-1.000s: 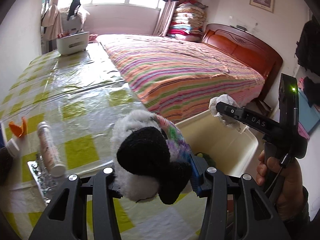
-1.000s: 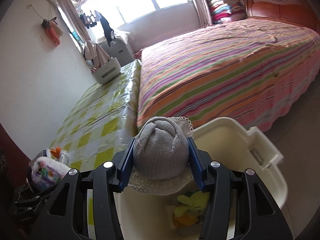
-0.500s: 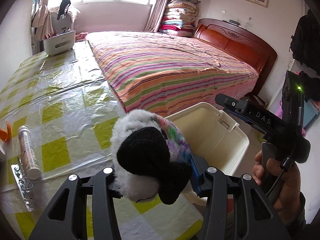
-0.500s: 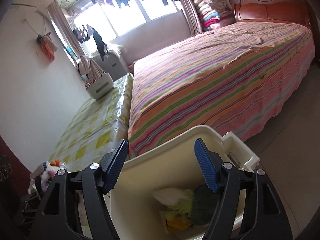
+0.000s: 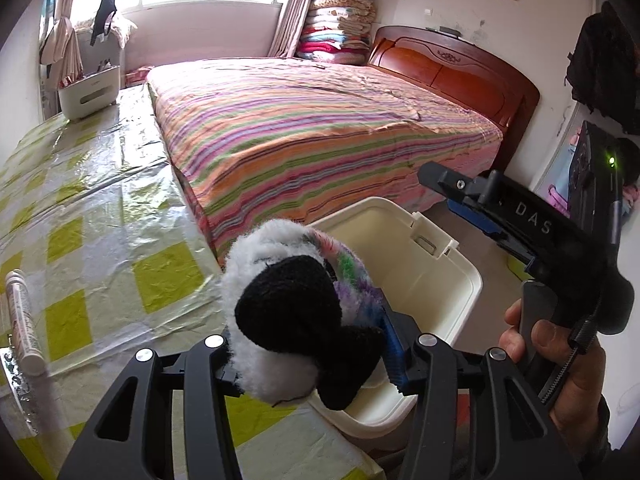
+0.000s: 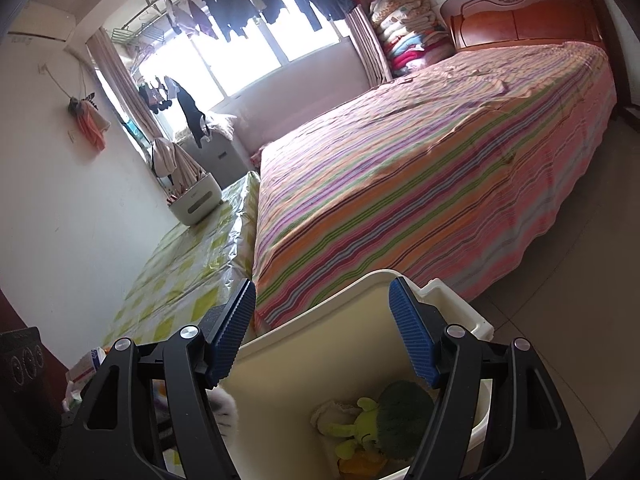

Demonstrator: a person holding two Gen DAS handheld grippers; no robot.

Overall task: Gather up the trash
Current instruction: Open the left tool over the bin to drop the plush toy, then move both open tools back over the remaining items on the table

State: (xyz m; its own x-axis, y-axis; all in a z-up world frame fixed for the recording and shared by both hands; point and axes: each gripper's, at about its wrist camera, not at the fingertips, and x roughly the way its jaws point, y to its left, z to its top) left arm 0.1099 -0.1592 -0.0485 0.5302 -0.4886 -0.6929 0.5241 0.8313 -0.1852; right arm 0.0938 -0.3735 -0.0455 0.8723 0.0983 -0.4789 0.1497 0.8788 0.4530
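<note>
Now the left gripper (image 5: 308,364) pinches a fluffy panda toy (image 5: 288,312) at the bench's (image 5: 100,240) near corner, over the cream bin (image 5: 460,280) rim, seemingly for dropping in. The right gripper (image 6: 324,336), jaws spread and empty, hangs above the bin.

Two wrist fisheyes, both angled down, close over the bin.
Left looks from the table (image 5: 100,240) edge; right from above; shared: bin (image 5: 432,264) (image 6: 320,360), bed (image 5: 320,132) (image 6: 420,184).
</note>
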